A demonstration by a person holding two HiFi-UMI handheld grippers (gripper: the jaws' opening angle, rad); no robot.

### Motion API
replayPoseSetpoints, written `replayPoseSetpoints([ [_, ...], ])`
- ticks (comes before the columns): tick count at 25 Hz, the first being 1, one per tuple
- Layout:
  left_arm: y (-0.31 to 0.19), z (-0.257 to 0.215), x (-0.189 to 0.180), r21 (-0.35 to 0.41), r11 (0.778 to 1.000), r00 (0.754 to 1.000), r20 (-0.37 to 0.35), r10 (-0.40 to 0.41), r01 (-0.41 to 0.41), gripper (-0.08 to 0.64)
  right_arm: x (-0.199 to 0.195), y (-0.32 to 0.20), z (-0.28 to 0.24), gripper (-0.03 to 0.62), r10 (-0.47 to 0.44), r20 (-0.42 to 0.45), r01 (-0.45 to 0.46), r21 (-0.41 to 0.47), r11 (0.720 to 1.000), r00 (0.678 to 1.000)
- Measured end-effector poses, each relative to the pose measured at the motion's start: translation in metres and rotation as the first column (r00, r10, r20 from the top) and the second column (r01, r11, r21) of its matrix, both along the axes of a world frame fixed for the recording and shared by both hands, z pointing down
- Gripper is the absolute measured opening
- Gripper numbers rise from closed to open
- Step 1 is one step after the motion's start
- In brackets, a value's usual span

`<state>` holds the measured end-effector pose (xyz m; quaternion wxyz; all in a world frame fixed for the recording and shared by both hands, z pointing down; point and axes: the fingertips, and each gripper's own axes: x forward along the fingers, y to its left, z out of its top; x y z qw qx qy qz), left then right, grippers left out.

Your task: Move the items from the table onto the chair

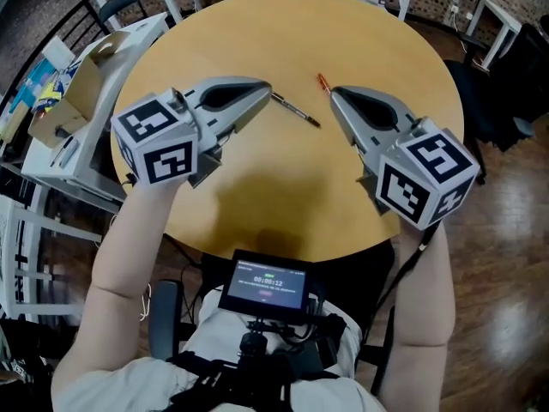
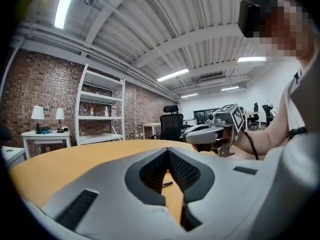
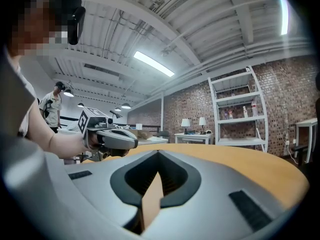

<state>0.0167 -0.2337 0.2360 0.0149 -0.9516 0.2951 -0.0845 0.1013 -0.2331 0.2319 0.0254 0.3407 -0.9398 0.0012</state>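
Your left gripper (image 1: 266, 87) and right gripper (image 1: 336, 93) are both pinched shut, empty, over the middle of the tabletop (image 1: 257, 191). Black pen (image 1: 296, 110) lies between their tips, red pen (image 1: 323, 81) by the right one. Open up first, straddle the barrel crosswise, then squeeze.

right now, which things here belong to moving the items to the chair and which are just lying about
For the job:
- dark pen
- red pen
- round table they lie on
- left hand-held gripper and right hand-held gripper, both shut and empty

Lying about:
- cardboard box
- white shelf rack
- lamp
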Motion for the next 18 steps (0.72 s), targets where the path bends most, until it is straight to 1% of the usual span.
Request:
replayPoseSetpoints([
  [5, 0.003, 0.001, 0.005, -0.002, 1.0, 1.0, 0.016, 0.015, -0.015, 0.006, -0.008, 0.005, 0.0, 0.003, -0.014, -0.003, 0.014, -0.005, 1.0, 1.0],
  [18, 0.007, 0.003, -0.002, 0.004, 1.0, 1.0, 0.021, 0.008, -0.008, 0.003, -0.024, 0.006, 0.005, 0.003, -0.051, -0.001, 0.051, -0.011, 0.999, 0.999],
])
